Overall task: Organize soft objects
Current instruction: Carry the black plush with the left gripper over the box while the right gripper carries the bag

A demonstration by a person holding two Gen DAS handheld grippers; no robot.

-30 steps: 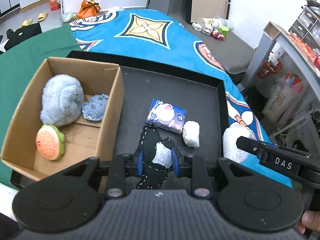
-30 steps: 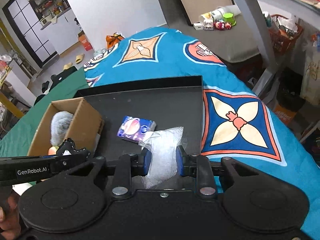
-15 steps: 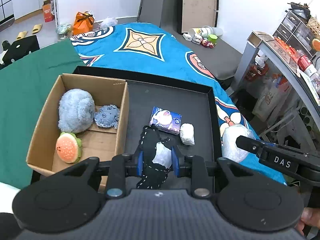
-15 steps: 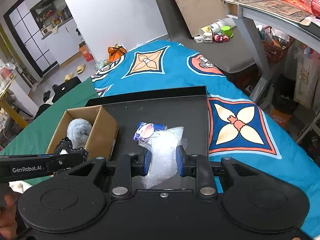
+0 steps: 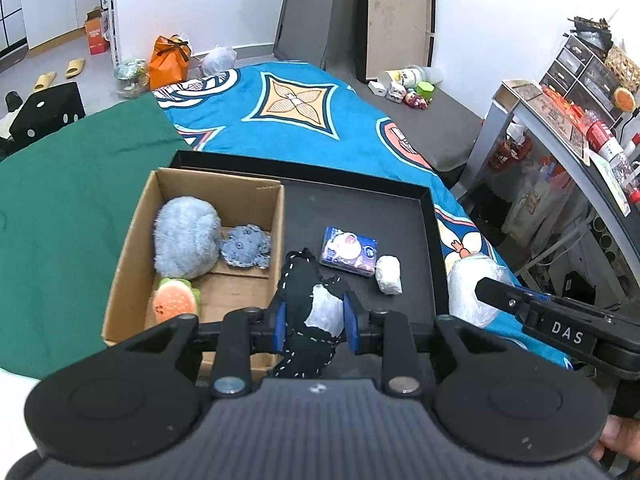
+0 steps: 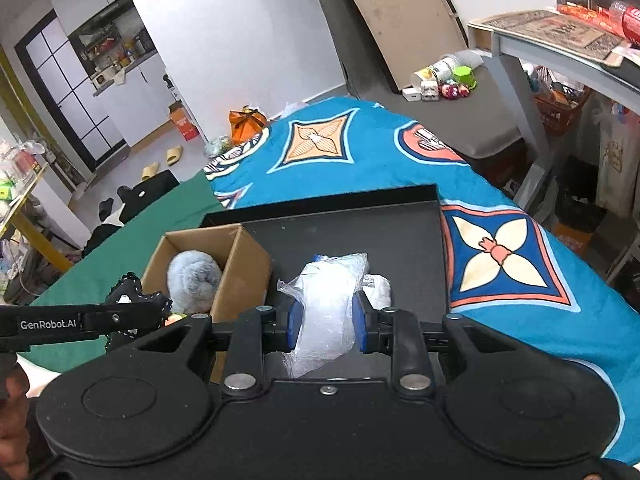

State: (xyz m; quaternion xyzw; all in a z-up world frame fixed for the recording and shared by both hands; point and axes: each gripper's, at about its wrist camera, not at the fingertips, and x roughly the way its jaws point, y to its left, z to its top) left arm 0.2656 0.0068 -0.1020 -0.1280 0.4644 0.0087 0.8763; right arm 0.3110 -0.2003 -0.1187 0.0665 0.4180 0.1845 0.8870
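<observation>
I've got a black stitched felt toy (image 5: pixel 306 312) w/ a white patch pinched between the blue pads of my left gripper (image 5: pixel 313 322), jaws closed tight on it, held above the black tray (image 5: pixel 360 216) near the cardboard box (image 5: pixel 132 264). My right gripper (image 6: pixel 326 322) is clamped on a clear plastic-wrapped soft bundle (image 6: pixel 330 300), also over the tray. In the box: grey fluffy plush (image 5: pixel 186 238), blue knitted piece (image 5: pixel 246 246), burger toy (image 5: pixel 176 304). On the tray: a blue packet (image 5: pixel 349 250) and a small white wrapped lump (image 5: pixel 389 275), prob. touching, hard to tell. Blue patterned blanket (image 5: pixel 300 120) underneath.
</observation>
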